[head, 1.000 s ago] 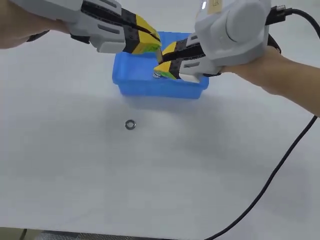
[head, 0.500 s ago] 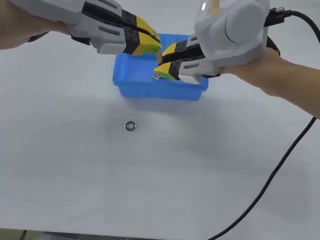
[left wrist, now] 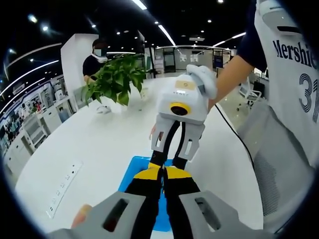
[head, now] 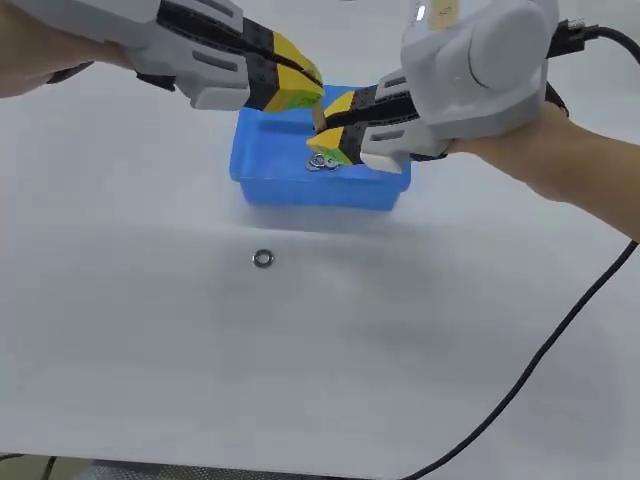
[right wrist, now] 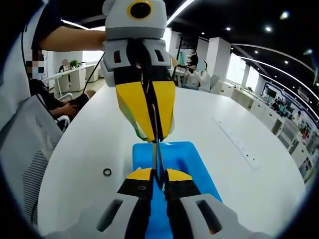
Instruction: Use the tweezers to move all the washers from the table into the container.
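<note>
1. We see the right gripper poised over the blue container. Its jaws are drawn in tight on the tweezers, a thin metal strip running forward from between the yellow tips in the right gripper view.
2. The left gripper hangs above the container's far edge and faces the right one almost tip to tip. Its jaws are pressed together, and we can make out nothing between them.
3. The far end of the tweezers lies right at the left gripper's tips. The strip is so thin there that we cannot tell whether the two touch.
4. A small cluster of washers rests on the container floor, just under the right gripper's tips. They overlap too much for us to count.
5. A single washer lies flat on the white table, apart from the container on the side nearer the person.
6. A black cable trails from the right gripper across the table's right side to its near edge.
</note>
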